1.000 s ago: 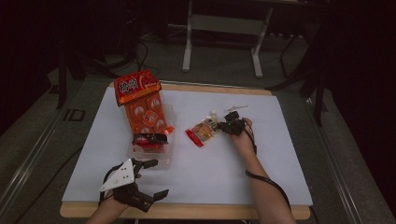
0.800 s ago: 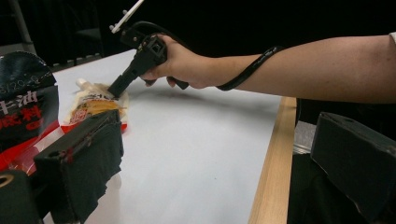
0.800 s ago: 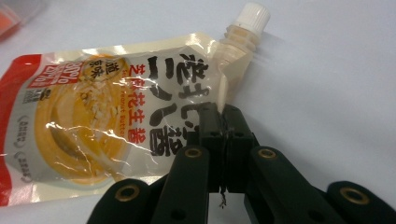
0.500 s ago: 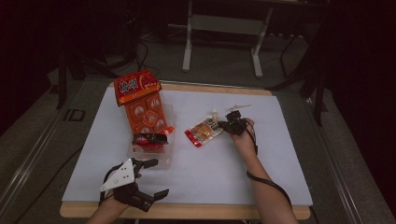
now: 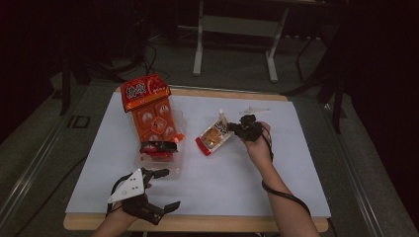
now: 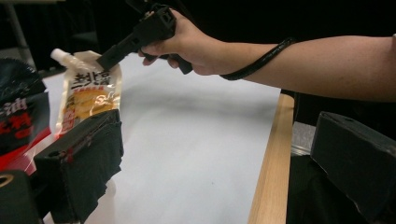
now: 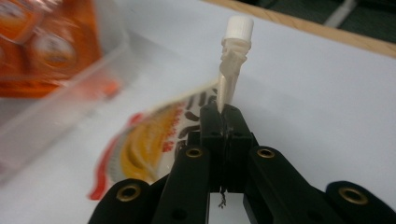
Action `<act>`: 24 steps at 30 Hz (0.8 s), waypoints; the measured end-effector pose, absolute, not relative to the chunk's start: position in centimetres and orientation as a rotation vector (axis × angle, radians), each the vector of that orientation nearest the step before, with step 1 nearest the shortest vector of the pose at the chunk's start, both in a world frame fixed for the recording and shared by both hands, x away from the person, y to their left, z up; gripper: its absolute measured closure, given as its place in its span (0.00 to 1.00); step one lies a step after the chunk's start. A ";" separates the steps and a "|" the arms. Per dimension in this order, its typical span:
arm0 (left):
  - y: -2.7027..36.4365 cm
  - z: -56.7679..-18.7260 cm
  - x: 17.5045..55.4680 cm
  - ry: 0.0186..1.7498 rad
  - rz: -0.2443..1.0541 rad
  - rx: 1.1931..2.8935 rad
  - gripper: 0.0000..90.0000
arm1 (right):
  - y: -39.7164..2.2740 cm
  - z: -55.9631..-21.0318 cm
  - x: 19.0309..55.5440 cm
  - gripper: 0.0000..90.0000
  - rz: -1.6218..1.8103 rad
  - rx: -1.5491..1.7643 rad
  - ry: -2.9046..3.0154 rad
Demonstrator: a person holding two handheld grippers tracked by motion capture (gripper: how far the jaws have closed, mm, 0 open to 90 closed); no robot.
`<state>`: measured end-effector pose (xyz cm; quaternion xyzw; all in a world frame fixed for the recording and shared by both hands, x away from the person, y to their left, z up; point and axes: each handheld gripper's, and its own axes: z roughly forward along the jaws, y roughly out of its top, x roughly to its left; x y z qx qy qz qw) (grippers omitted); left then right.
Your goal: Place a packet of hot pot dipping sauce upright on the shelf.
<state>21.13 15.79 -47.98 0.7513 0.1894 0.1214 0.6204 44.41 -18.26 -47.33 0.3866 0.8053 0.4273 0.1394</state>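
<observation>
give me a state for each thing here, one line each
spouted pouch: pinched by its top edge near the spout, hanging tilted, white cap on
right gripper: shut on the pouch's top edge
left gripper: open, empty, near the table's front edge
clear tray: on the white mat, holding packets
orange packets: stacked in the tray, leaning up over its far end
white mat: flat on the table

A white-covered tabletop (image 5: 276,177) with a wooden edge stands on grey floor (image 5: 232,64); a metal frame (image 5: 237,29) stands behind, in a dark room.
</observation>
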 end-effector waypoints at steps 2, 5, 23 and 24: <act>15.6 -48.0 21.1 0.431 0.268 1.727 0.03 | -18.0 -46.7 44.1 1.00 1.267 1.097 2.329; 15.4 -48.0 21.0 0.405 0.284 1.727 0.03 | -17.6 -45.8 43.7 1.00 1.309 1.069 2.333; 15.4 -48.1 21.2 0.375 0.295 1.660 0.05 | -16.2 -42.6 40.0 1.00 1.405 0.880 2.354; 15.4 -48.1 21.2 0.382 0.289 1.664 0.05 | -16.4 -42.4 39.8 1.00 1.404 0.874 2.350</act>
